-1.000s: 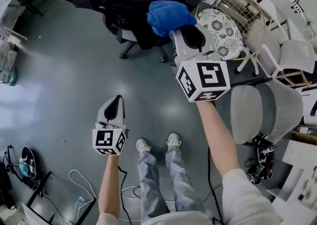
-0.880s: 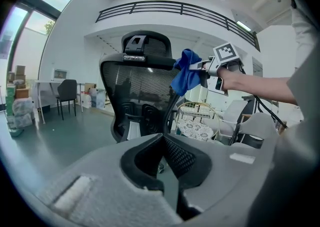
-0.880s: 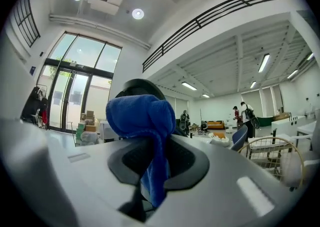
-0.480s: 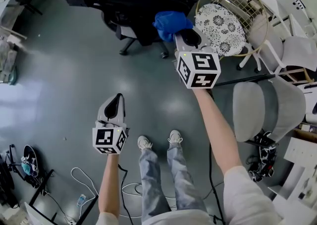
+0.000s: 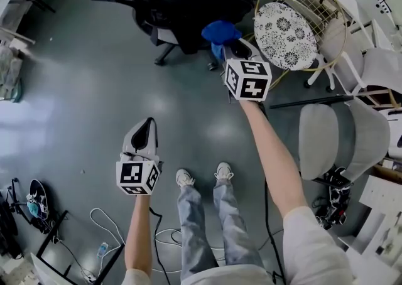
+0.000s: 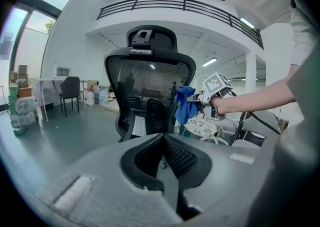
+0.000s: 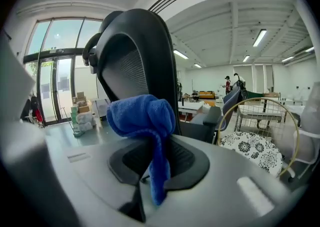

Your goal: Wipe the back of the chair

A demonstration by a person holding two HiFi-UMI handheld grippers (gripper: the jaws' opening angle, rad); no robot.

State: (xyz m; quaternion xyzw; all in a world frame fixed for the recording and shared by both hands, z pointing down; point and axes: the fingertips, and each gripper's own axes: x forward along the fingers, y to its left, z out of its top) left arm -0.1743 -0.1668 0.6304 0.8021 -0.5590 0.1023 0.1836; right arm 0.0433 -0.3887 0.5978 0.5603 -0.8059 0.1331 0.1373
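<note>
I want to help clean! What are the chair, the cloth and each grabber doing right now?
Office chair: upright, on its wheels.
Blue cloth: bunched, held up beside the chair's back.
Right gripper: shut on the blue cloth.
Left gripper: shut, holding nothing.

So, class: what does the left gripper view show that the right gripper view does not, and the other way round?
Only the left gripper view: the right gripper seen from outside, the forearm behind it, and the left gripper, its jaws together with nothing between them.
Only the right gripper view: that gripper's own jaws clamped on the blue cloth, seen close up, and distant people at the back of the hall.
Both: the black mesh chair, and the blue cloth held beside its backrest.
</note>
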